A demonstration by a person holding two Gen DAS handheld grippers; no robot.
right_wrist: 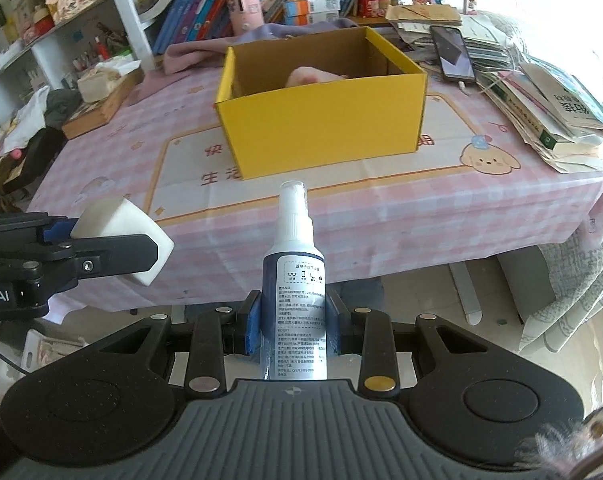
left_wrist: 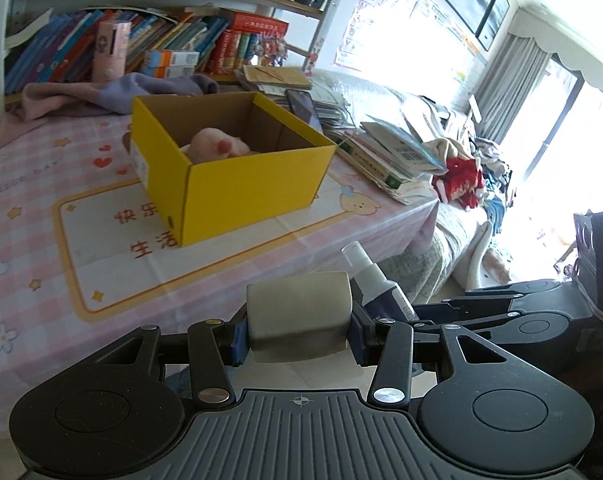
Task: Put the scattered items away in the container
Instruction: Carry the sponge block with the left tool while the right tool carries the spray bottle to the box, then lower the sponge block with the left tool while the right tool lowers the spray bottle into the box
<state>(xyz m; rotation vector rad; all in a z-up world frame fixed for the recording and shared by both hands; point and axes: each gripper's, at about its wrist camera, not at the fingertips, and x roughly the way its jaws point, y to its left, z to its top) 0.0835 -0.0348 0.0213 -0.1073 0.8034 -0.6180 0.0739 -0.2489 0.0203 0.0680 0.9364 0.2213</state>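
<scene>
Right wrist view shows the right gripper (right_wrist: 293, 328) clamped on a spray bottle (right_wrist: 295, 280), its blue pads pressing both sides of the label, the bottle's long axis running straight ahead along the fingers with the nozzle leading. Directly beyond the nozzle sits the yellow box (right_wrist: 321, 120) on the pink checked tablecloth (right_wrist: 501, 208), its open top facing up and a pink soft toy (right_wrist: 309, 74) already inside. The bottle is short of the box, out past the near edge of the table. To the left of the box, as this view has it, the left gripper (right_wrist: 113, 240) is closed on a white foam block (right_wrist: 121, 236).

Left wrist view confirms that hold: the left gripper (left_wrist: 299, 334) pinches the foam block (left_wrist: 299, 312) across its width, with the yellow box (left_wrist: 237, 184) ahead and up-left, and the spray bottle (left_wrist: 375, 284) just beside the block on its right. Both hands look about equally far from the box; the right one is lined up squarely with it, so its load likely only needs carrying forward over the near wall.
</scene>
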